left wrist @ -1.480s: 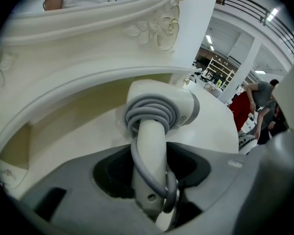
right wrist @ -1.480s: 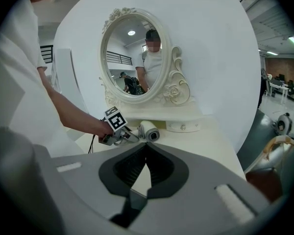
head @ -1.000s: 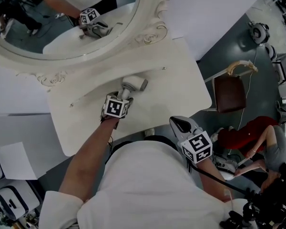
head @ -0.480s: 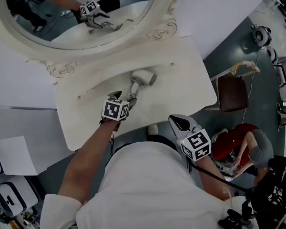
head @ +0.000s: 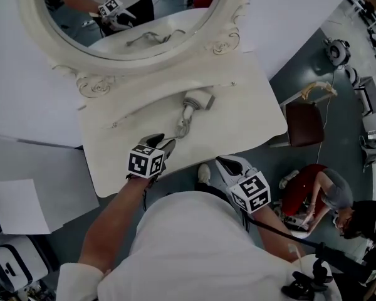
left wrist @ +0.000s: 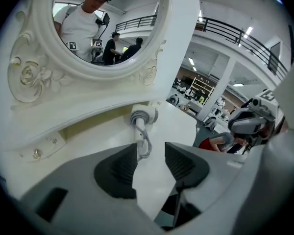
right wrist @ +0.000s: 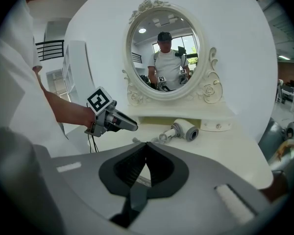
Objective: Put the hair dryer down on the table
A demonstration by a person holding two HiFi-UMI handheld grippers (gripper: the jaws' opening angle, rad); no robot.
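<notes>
The white hair dryer [head: 197,99] lies on its side on the white dressing table [head: 244,121], its cord [head: 182,129] bunched at the end of the handle. My left gripper [head: 161,143] hovers over the table's near edge, apart from the dryer. Its jaws are closing with nothing between them. The left gripper view looks past the left gripper [left wrist: 151,153] to the dryer [left wrist: 143,116] beyond. My right gripper [head: 229,163] is shut and empty, held off the table's edge close to my body. From the right gripper [right wrist: 146,144], both the dryer [right wrist: 183,129] and the left gripper [right wrist: 131,126] show.
An oval mirror [head: 131,17] in a carved white frame stands at the table's back. A brown chair [head: 302,123] stands to the right of the table. A person in red [head: 313,190] sits on the floor beyond it.
My left gripper has drawn back from the hair dryer toward the table's near edge. The dryer stays lying on the table. The right gripper has kept its place.
</notes>
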